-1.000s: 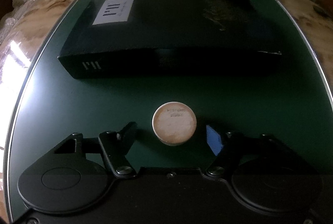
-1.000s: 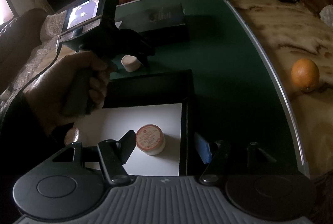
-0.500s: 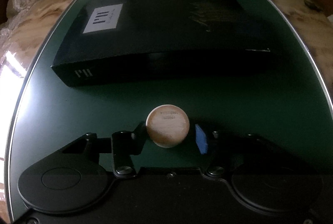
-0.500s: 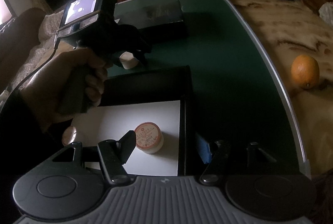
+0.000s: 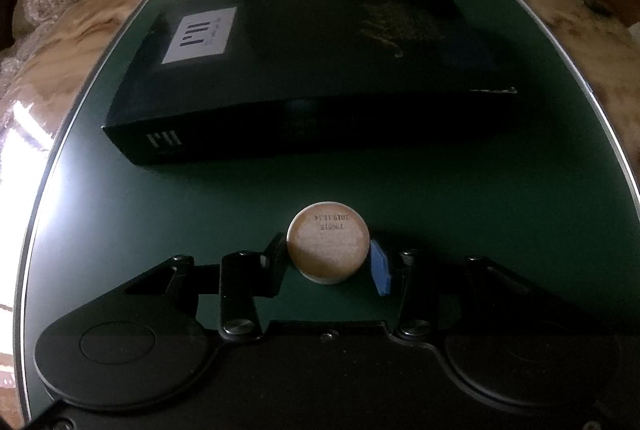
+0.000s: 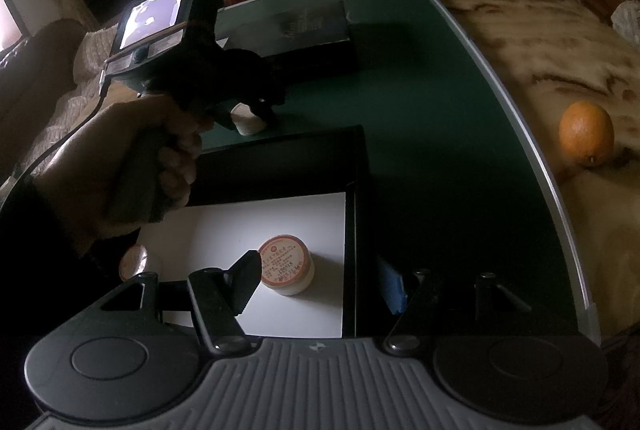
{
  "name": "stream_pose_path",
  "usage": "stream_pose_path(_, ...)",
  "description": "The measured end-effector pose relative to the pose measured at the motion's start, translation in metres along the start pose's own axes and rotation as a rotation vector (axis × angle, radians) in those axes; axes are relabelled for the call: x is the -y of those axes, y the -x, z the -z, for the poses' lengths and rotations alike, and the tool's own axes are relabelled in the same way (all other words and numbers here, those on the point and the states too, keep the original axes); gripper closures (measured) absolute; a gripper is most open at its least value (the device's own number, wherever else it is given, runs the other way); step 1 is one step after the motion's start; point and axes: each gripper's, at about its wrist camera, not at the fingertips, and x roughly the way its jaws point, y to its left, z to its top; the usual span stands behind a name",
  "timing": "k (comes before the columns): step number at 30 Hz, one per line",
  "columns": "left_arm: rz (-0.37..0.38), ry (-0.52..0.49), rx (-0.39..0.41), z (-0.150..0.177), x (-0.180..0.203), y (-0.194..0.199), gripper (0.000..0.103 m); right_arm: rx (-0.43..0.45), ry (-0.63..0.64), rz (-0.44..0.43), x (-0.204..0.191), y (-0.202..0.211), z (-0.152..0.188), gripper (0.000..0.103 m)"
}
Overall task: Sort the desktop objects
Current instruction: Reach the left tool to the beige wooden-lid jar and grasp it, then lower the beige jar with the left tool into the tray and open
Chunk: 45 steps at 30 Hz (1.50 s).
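My left gripper (image 5: 326, 264) is shut on a small round white jar (image 5: 328, 244) with a tan lid and a printed date, on or just above the green mat (image 5: 460, 198). The same jar shows in the right wrist view (image 6: 249, 120), between the left gripper's fingers. My right gripper (image 6: 322, 280) is open over an open black box with a white floor (image 6: 224, 226). A second jar (image 6: 286, 265) with an orange-rimmed label stands in the box beside the right gripper's left finger (image 6: 242, 280). A third jar (image 6: 134, 263) sits at the box's left.
A flat black box (image 5: 304, 70) with a white label lies on the mat beyond the left gripper. An orange (image 6: 586, 138) rests on the marble table (image 6: 540, 42) right of the mat's metal edge. The hand holding the left gripper (image 6: 148, 158) is over the box's left side.
The left gripper's fingers have closed in on the tan-lidded jar, from wide open to touching it. The right gripper has stayed open over the box.
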Motion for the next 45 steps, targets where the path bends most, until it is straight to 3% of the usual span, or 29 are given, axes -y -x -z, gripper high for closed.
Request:
stream_pose_path(13,0.01,0.016,0.011,0.015,-0.018,0.048,0.062,0.005,-0.002,0.005,-0.001,0.002,-0.001,0.038)
stream_pose_path(27,0.028,0.038,-0.01,0.077,-0.035,0.119,0.062,0.018,-0.014,0.023,0.0,0.007,0.0,0.038)
stream_pose_path(45,0.012,0.023,-0.1,0.115,-0.035,0.13,0.062,0.023,-0.023,0.03,0.001,0.012,0.002,0.038)
